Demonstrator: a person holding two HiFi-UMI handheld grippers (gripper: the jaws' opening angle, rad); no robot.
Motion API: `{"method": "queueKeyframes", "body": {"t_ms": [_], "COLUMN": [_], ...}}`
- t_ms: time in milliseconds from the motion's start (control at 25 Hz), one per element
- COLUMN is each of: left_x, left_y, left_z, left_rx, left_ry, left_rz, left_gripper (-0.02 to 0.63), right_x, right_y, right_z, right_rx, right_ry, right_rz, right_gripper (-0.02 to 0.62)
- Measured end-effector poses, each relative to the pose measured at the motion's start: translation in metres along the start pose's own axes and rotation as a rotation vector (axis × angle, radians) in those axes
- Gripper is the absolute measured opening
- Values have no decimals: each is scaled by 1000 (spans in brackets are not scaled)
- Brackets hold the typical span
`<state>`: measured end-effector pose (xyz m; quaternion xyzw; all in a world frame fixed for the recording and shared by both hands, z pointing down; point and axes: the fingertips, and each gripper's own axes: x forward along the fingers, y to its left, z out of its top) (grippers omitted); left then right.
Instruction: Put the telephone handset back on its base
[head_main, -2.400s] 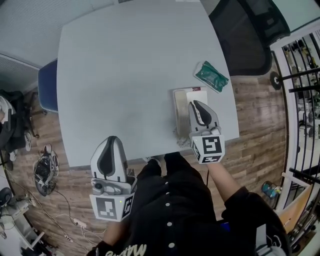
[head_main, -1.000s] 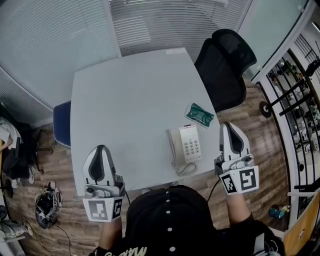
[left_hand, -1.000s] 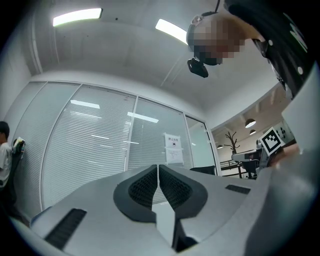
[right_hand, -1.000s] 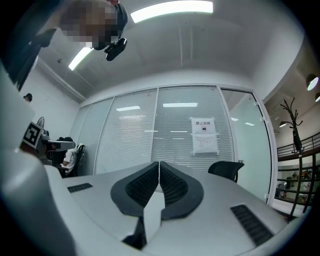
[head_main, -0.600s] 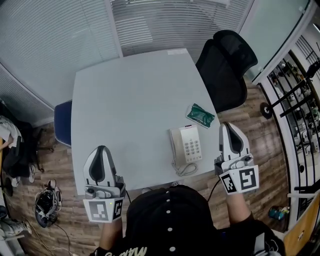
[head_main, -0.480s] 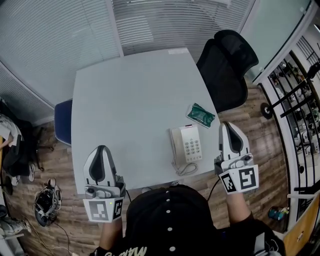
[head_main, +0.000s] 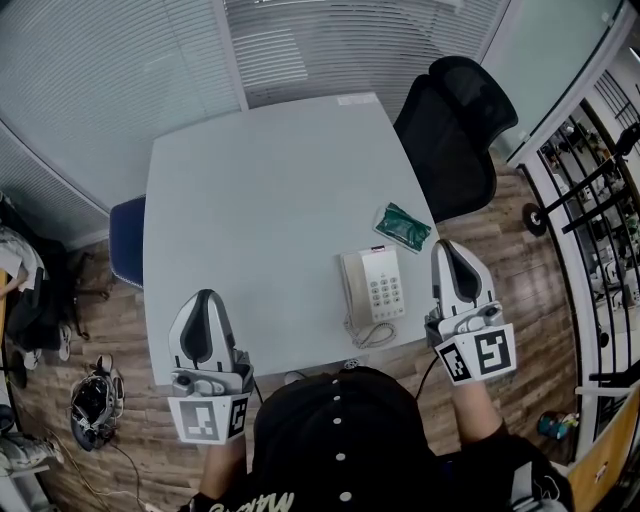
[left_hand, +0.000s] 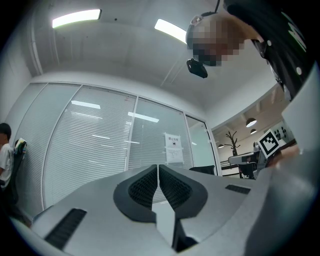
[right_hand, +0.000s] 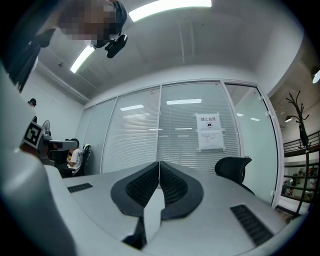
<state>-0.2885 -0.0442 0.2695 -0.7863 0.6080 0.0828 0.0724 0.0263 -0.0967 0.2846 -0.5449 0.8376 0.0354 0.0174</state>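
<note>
The cream telephone (head_main: 380, 287) sits near the front right corner of the grey table (head_main: 260, 200). Its handset (head_main: 353, 287) lies in the cradle along the base's left side, and the coiled cord (head_main: 371, 336) curls in front. My right gripper (head_main: 447, 248) hangs just past the table's right edge, beside the phone and apart from it, shut with nothing in it. My left gripper (head_main: 204, 297) hovers at the table's front left edge, also shut and empty. In the left gripper view (left_hand: 158, 170) and the right gripper view (right_hand: 159, 166) the pads meet with nothing between them.
A green packet (head_main: 403, 226) lies behind the phone. A black office chair (head_main: 455, 120) stands at the table's right, a blue chair (head_main: 126, 240) at its left. Blinds behind glass close the far side. Bags and cables (head_main: 92, 408) lie on the wood floor at left.
Earlier my right gripper stood over the handset at the phone; it has since pulled back to the right, off the table's edge. The left gripper has kept its place.
</note>
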Motion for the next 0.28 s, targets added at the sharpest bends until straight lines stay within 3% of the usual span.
{"method": "queueKeyframes", "body": {"t_ms": [280], "left_x": [-3], "left_y": [-3], "left_z": [0], "left_rx": [1], "left_ry": [-1], "left_rz": [-1], "left_gripper": [18], "right_x": [-4], "right_y": [3], "right_z": [4], "right_rx": [7], "right_ry": [-13], "right_rz": [16], "right_gripper": [32]}}
